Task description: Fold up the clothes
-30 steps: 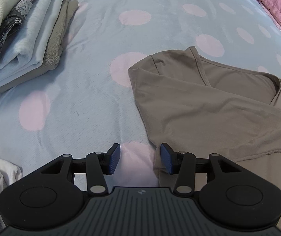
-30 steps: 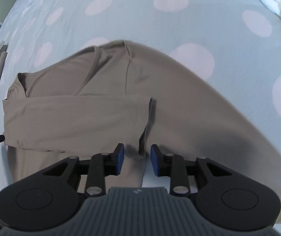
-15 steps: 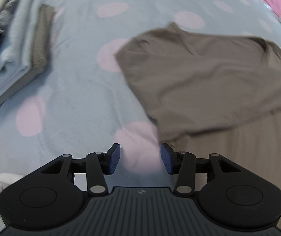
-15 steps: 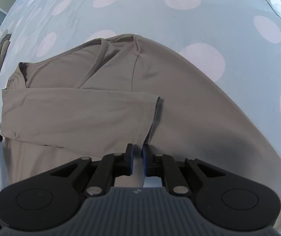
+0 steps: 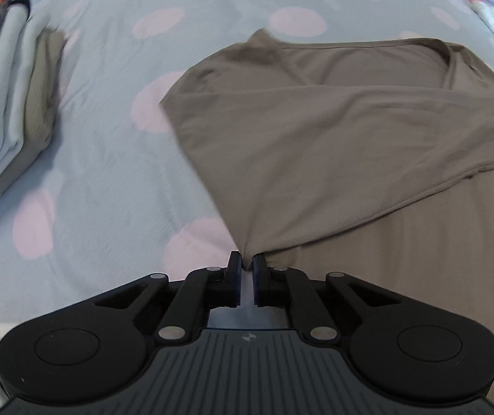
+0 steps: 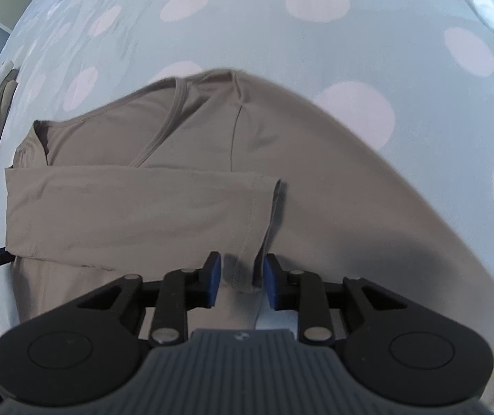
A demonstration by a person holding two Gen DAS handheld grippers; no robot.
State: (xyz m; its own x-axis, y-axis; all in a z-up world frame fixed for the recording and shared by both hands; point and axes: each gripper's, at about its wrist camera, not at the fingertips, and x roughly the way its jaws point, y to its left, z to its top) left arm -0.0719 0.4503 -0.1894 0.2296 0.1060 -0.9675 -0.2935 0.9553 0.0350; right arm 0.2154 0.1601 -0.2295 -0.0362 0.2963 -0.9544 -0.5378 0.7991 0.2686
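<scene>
Left gripper (image 5: 246, 265) jaws pinching shirt (image 5: 333, 159) edge, right gripper (image 6: 239, 275) jaws spread astride cuff (image 6: 264, 228); grip cuff fully before lifting evenly.

Two matte black handheld grippers are showing identical builds: the left gripper (image 5: 246, 268) and right gripper (image 6: 240, 273) each carrying blue-padded fingers (image 6: 213, 278) on black linkage arms, silver pivot screws, twin round black discs and a ribbed grey housing bearing a small round emblem.
</scene>
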